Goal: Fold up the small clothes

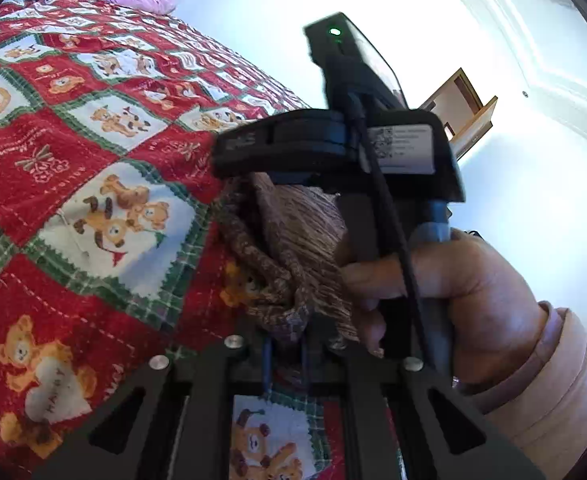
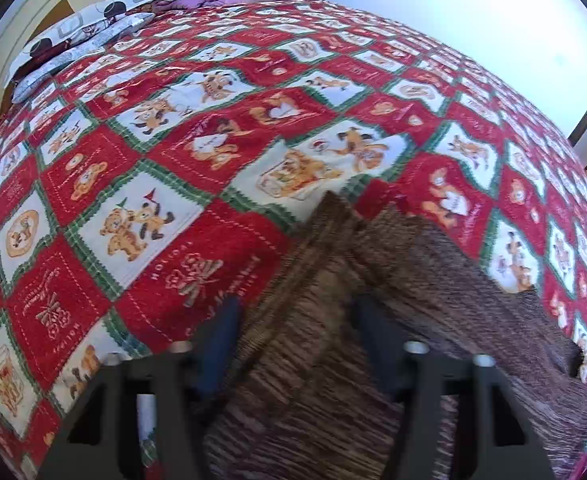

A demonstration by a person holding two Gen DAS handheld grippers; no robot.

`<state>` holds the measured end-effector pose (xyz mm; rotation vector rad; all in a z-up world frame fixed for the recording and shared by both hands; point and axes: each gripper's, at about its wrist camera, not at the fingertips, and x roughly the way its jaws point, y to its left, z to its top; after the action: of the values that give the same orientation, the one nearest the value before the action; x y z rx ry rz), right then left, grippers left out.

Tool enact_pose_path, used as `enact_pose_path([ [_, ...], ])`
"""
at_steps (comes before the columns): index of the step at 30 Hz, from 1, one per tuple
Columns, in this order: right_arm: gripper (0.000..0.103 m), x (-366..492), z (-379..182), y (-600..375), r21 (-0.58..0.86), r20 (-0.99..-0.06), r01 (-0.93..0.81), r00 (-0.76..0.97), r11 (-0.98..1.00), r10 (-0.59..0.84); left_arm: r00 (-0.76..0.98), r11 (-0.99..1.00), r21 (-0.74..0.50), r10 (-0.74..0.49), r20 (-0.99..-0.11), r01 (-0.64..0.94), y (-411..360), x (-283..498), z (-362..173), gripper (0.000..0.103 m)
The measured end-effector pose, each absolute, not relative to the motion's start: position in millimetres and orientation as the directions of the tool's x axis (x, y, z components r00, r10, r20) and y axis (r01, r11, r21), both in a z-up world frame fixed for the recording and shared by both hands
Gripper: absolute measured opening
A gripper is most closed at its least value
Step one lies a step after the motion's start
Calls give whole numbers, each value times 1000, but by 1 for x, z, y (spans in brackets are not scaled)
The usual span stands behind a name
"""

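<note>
**Brown garment held up over the quilt**

Nearest, the left gripper (image 1: 285,360) is pinched tight on a bunched fold of the brown garment (image 1: 293,248). Just beyond it, a hand (image 1: 465,280) holds the right gripper (image 2: 293,320), whose fingers (image 2: 223,332) stand partly apart over the cloth, not pressing it. The garment spreads across the red bear-patterned quilt (image 2: 173,128). Farthest off lie pillows (image 2: 89,24).

the red, white and green patchwork quilt with teddy bears (image 2: 253,184) on the bed carries stitched words: a red patch (image 2: 197,276) reads "holiday" above a bow, upside down in the right wrist view. in the left wrist view a white heart held by a bear (image 1: 51,394) reads "happy". the white sticker on the black tool (image 1: 403,146) is too blurred to read.
</note>
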<state>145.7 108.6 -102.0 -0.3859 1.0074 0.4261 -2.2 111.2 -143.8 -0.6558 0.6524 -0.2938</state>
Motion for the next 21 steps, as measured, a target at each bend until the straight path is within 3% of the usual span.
enact_pose_path([
  [2, 19, 152, -96, 92, -55, -871, -472, 453, 880, 189, 764, 767, -639, -445, -467, 56, 110, -3, -141, 10],
  [4, 12, 158, -91, 70, 83, -864, -426, 420, 901, 278, 762, 776, -628, -444, -470, 65, 109, 1, -136, 10],
  [12, 11, 152, -67, -6, 489, -689, -298, 444, 820, 573, 766, 820, -534, -474, -433, 206, 85, 3, -95, 10],
  [15, 11, 148, -45, -37, 556, -622, -278, 486, 783, 614, 761, 817, -506, -508, -403, 276, 70, 3, -81, 10],
  [21, 11, 130, -7, -118, 566, -574, -248, 566, 786, 592, 699, 779, -451, -609, -375, 437, 12, 7, -55, 10],
])
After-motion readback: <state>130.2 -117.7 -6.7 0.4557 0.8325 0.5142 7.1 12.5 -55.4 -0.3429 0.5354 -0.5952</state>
